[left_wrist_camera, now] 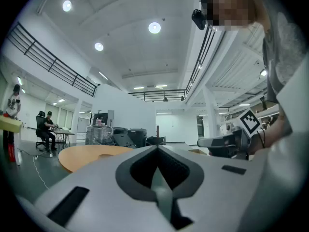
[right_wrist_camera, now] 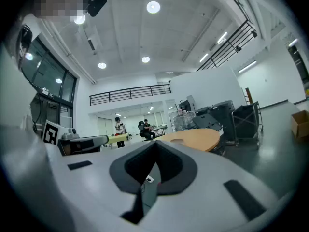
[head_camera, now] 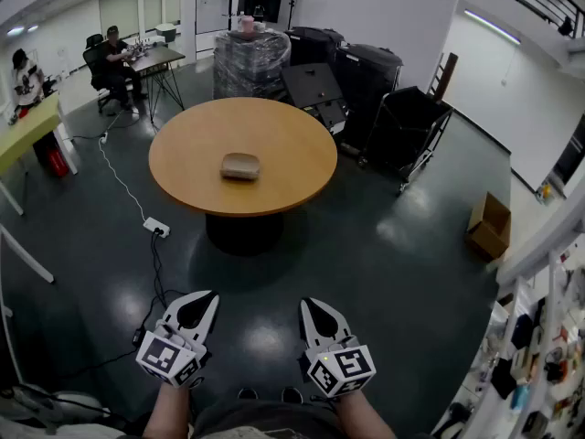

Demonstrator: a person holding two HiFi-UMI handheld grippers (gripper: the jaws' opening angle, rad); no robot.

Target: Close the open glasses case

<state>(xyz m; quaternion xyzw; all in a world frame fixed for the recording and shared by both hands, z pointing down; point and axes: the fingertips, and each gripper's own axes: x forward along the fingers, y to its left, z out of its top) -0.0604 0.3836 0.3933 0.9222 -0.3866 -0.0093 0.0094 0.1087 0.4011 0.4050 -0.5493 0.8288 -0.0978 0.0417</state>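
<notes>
Dark, glossy floor (head_camera: 384, 273) fills most of the head view, in a big white-walled room with ceiling lights.

Low at the bottom edge, the left hand-held gripper (head_camera: 212, 294) and the right hand-held gripper (head_camera: 305, 303) are held side by side over that floor, a little apart. Both point forward, and their marker cubes sit nearest the person. Each gripper's own view shows its two jaws pressed together at the tips with nothing between them (only the dark hollow behind the tips is seen).

Ahead of the grippers and to the left, a white power strip (head_camera: 155, 229) lies on the floor. A white cable (head_camera: 117, 174) trails from it toward the far left.

Beyond that stands a round wooden tabletop (head_camera: 274, 135), well apart from both grippers. The glasses case (head_camera: 240, 165) rests on it, a grey-brown lump near the middle, a little toward the near side. It is too small from here to tell whether its lid is up or down.

Behind the tabletop stand black cases (head_camera: 366, 71), with a black cart (head_camera: 411, 122) to their right. A cardboard box (head_camera: 489, 225) sits on the floor near the right wall. At the far left a person (head_camera: 114, 58) sits at a desk (head_camera: 160, 58).
</notes>
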